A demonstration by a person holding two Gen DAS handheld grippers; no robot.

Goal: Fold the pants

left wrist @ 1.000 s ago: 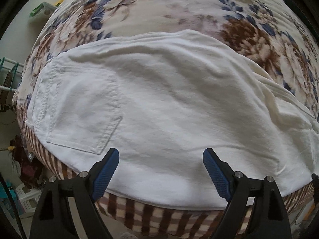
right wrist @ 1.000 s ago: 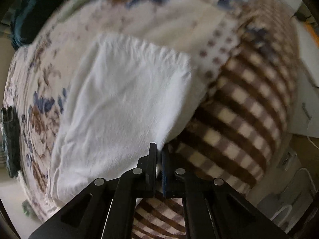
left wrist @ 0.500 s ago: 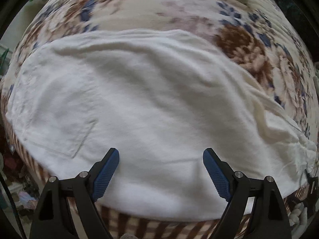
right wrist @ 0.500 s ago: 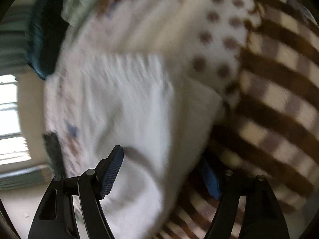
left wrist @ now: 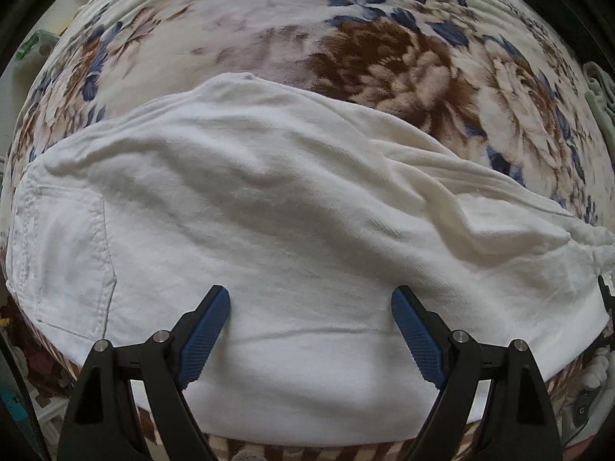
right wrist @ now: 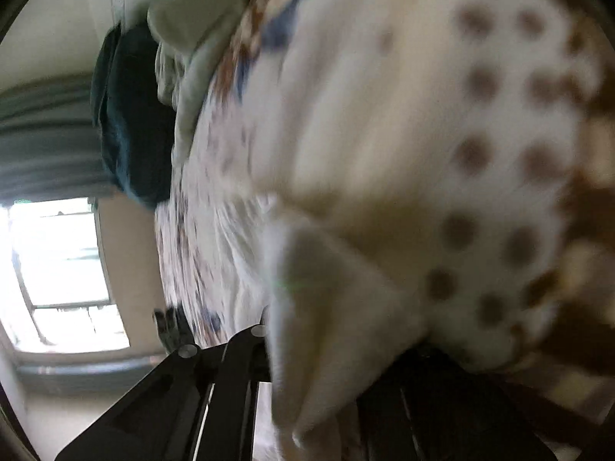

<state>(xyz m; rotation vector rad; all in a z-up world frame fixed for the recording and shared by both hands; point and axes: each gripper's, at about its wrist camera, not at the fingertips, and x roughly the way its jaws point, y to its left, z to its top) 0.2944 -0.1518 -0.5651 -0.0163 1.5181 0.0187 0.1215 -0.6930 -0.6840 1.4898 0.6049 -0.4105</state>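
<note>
White pants point(left wrist: 292, 223) lie flat across the floral blanket point(left wrist: 384, 61), with a back pocket point(left wrist: 65, 253) at the left end. My left gripper point(left wrist: 311, 296) points down just over the near edge of the pants, open, its blue pads point(left wrist: 203, 330) wide apart with nothing between them. The right wrist view is blurred. There my right gripper point(right wrist: 307, 349) is low at the bed's edge with its jaws closing, and a bunched fold of the white pants point(right wrist: 319, 307) runs between its black fingers point(right wrist: 246, 349) and covers their tips.
The blanket's brown checked border point(left wrist: 269, 449) hangs over the near bed edge. Dark blue clothing point(right wrist: 134, 123) and pale green cloth point(right wrist: 184, 19) are piled at the bed's far end, beside a bright window point(right wrist: 65, 269). Clutter lies on the floor at the left point(left wrist: 23, 365).
The left gripper slid along the pants and sank a little closer, still open. The right gripper opened, dropped and tilted toward the bed edge, then closed on a fold of the pants.
</note>
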